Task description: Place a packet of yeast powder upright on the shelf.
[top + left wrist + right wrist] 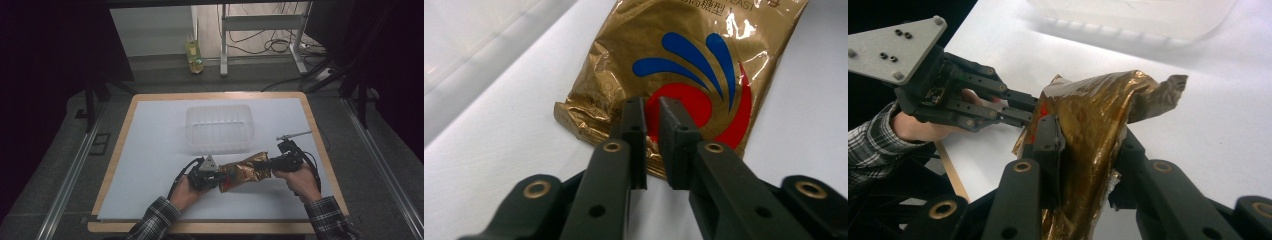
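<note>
1. Gold foil pouch (243,173) sits at the near-centre of the desk (150,150), stretched between the two tongs, long axis running left-right across the person's front.
2. Right tongs (267,163): clamped on the pouch's right end. In the right gripper view the foil (1088,135) is bunched between the jaws and twisted, with one corner flopping up and away.
3. Left tongs (218,177): jaws at a narrow gap at the pouch's left end. In the left gripper view the tips (652,107) overlap the bottom seam and the printed red-and-blue swirl, and the gap between them looks empty. Probably not pinching foil yet, but the angle is poor.
4. Clear plastic container (218,127) stands just beyond the pouch, toward the far edge, empty as far as I can see.
5. Key relation: the pouch lies straight ahead of the left tongs, seam edge-on to the jaws. The left is the free hand, so closing on that seam looks like the next move.
</note>
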### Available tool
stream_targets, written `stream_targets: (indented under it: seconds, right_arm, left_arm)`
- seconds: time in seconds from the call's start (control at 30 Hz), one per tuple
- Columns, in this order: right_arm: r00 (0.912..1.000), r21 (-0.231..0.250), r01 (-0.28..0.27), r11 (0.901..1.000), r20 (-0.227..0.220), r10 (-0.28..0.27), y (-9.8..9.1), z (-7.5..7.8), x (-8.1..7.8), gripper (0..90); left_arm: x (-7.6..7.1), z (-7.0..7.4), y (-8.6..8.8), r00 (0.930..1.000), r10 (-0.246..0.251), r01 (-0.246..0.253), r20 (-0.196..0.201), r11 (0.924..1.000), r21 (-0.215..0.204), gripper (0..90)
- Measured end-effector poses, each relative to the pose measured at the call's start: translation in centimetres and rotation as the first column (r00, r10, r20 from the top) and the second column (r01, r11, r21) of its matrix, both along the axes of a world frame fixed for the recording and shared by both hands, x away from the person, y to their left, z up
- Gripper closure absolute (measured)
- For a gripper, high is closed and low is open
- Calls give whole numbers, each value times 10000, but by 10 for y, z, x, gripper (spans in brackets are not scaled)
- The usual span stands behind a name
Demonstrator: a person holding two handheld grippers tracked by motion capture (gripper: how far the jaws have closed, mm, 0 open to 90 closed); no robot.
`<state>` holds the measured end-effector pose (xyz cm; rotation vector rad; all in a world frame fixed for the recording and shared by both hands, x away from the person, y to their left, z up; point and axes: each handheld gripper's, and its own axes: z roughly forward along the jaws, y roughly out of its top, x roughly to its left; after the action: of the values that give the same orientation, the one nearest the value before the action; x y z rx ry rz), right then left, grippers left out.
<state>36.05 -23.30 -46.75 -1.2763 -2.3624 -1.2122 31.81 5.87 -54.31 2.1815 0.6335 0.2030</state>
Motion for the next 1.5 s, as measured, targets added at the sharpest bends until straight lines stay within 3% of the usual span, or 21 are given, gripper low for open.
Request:
stream_targets:
  seconds: [0.33,0.5,0.7,0.9,1.1,1.17,1.5]
  right_arm:
    - [9995,40,-87,10000,300,86,2,10,-3,730]
    - [9990,48,-102,9999,443,99,2,16,-3,735]
    - [9982,70,15,10000,604,-19,-3,24,-4,739]
    - [9964,109,293,9995,798,-301,-11,33,-5,743]
    - [9942,221,553,9982,916,-571,-18,41,-7,747]
    - [9934,227,632,9977,944,-651,-20,44,-7,748]
    - [9906,288,815,9963,1078,-842,-24,57,-3,748]
  left_arm:
    - [-2,1,3,9998,36,-31,185,9997,-247,659]
    - [-4,3,7,9994,136,-135,330,9999,-58,588]
    - [-7,7,13,9983,287,-271,502,9991,-319,507]
    - [-9,8,11,9978,249,-218,611,9984,-516,343]
    - [-12,6,4,9990,67,-51,436,9993,-372,114]
    - [-16,7,1,9987,-84,92,507,9998,-151,62]
    - [-25,12,9,9977,-74,105,669,9989,-458,1]
